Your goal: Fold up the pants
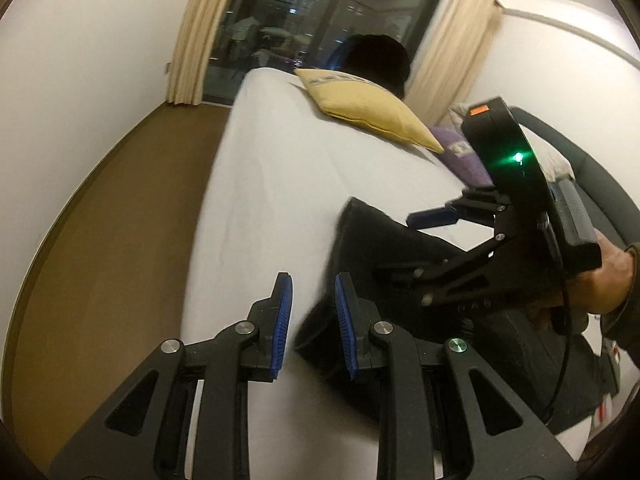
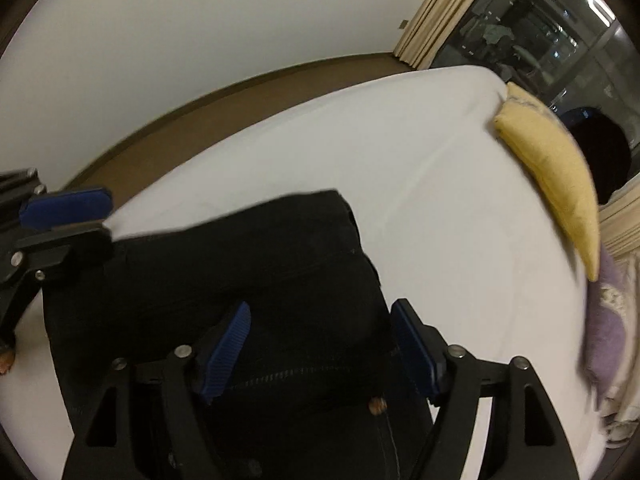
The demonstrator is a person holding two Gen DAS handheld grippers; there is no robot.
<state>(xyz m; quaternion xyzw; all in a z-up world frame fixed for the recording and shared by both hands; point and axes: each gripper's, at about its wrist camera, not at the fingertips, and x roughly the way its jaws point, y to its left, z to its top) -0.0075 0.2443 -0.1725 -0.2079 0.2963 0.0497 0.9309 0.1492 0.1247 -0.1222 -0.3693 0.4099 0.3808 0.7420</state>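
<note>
The black denim pants point(image 2: 248, 280) lay folded into a thick dark bundle on the white-sheeted bed point(image 2: 420, 208), toward its near side, with a straight folded edge facing the far end of the mattress. The right gripper point(image 2: 320, 344) hung just above the bundle, its blue ribbed pads spread wide with the dark cloth showing in the gap between them and nothing clamped; a copper rivet and a line of stitching showed just below it. The left gripper point(image 1: 313, 322) was at the bundle's left edge, its pads apart by a moderate gap, one over the white sheet and the other over the black fabric, and it held nothing. In the left wrist view the right gripper point(image 1: 432, 218) reached over the pants point(image 1: 384, 248) from the right, carried by a hand point(image 1: 612, 280). Farther along the bed lay a yellow cushion point(image 2: 556, 176), with a lilac cushion point(image 2: 604, 328) just beside it. Beyond were cream curtains point(image 1: 200, 32), a dark window point(image 1: 320, 12), and brown floor point(image 1: 100, 240) beside the bed.
</note>
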